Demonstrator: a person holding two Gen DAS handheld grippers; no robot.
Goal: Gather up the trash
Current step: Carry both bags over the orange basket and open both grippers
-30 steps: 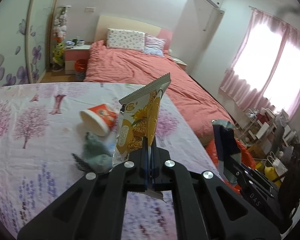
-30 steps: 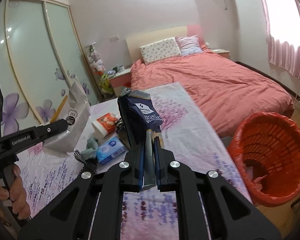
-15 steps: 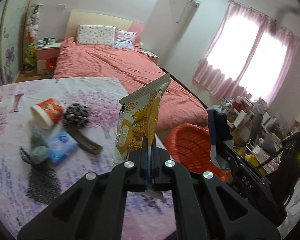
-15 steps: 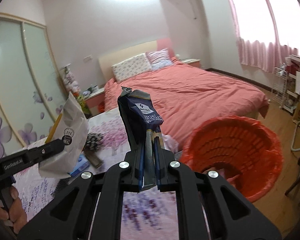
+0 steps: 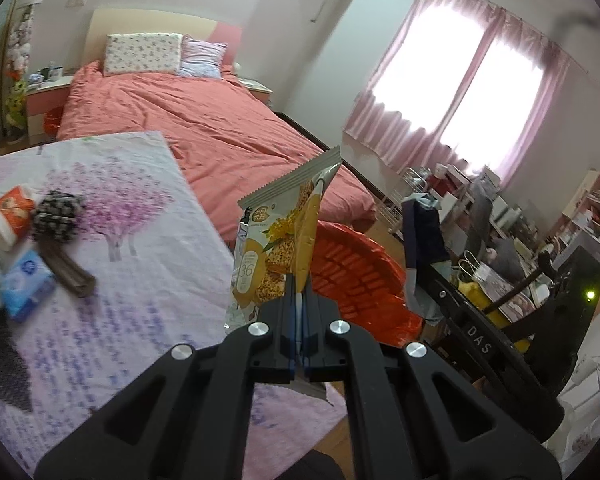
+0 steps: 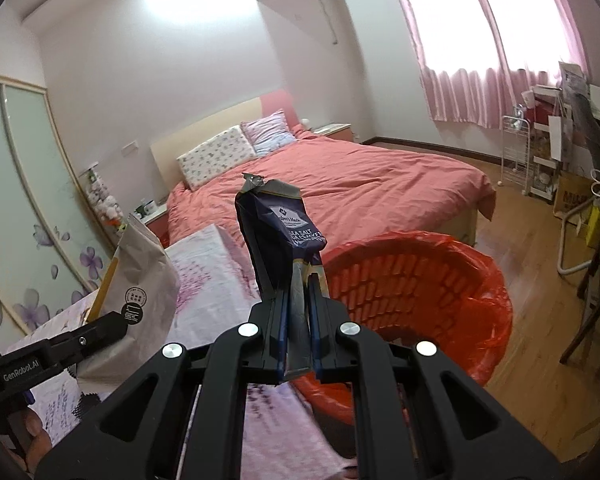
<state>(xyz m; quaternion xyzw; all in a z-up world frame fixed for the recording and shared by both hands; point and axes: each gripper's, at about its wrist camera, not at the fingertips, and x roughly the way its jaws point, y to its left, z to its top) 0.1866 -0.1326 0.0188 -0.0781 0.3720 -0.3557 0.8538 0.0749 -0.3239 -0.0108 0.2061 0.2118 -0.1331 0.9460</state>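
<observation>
My left gripper (image 5: 299, 300) is shut on a yellow snack wrapper (image 5: 278, 240) that stands upright between its pads. My right gripper (image 6: 300, 280) is shut on a dark blue cracker wrapper (image 6: 278, 224). An orange basket lined with an orange bag (image 6: 428, 280) stands on the floor just beyond the table's edge, ahead of both grippers (image 5: 356, 268). In the right wrist view the left gripper (image 6: 112, 322) shows at the left with the pale back of its wrapper (image 6: 140, 280). In the left wrist view the right gripper (image 5: 420, 280) and its blue wrapper (image 5: 424, 236) show at the right.
On the flowered tablecloth (image 5: 140, 280) lie a paper cup (image 5: 10, 212), a black-and-white ball (image 5: 56, 216), a brown wrapper (image 5: 66, 270), a blue tissue pack (image 5: 26, 284) and black netting (image 5: 2, 360). A pink bed (image 5: 204, 128) stands behind; cluttered shelves and a chair (image 6: 580, 208) at right.
Both grippers have swung right, away from the table's litter toward the orange basket, each still shut on its wrapper. The basket now sits larger and nearer in both views.
</observation>
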